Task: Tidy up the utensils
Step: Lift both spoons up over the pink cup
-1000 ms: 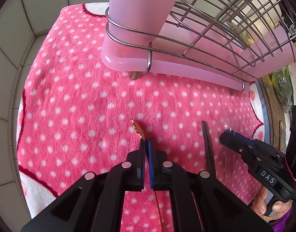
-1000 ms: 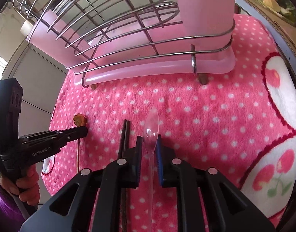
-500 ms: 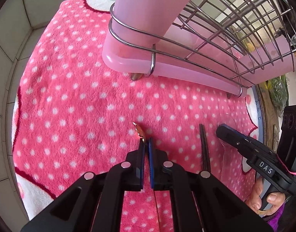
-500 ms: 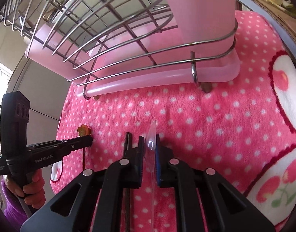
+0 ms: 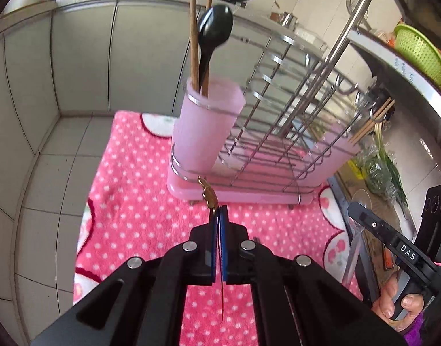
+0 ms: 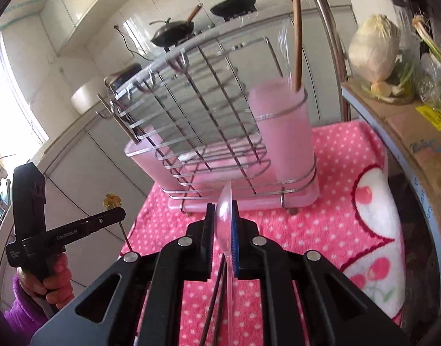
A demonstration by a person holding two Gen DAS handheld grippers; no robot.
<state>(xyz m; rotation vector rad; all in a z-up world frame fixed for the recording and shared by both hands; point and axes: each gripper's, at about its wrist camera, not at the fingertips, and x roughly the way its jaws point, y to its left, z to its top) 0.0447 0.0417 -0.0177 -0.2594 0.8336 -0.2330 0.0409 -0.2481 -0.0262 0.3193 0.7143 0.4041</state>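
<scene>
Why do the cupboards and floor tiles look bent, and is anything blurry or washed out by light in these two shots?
Left wrist view: the fisheye lens bows the cupboard doors and dark corners frame the picture; the black spoon looks slightly smeared. Right wrist view: the window at the left edge is blown out white, the wire rack is soft and faintly doubled, and the clear plastic spoon is hard to make out.

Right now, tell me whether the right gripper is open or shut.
Shut. The right gripper has its fingers clamped on the clear plastic spoon, whose bowl sticks out edge-on above them.
</scene>
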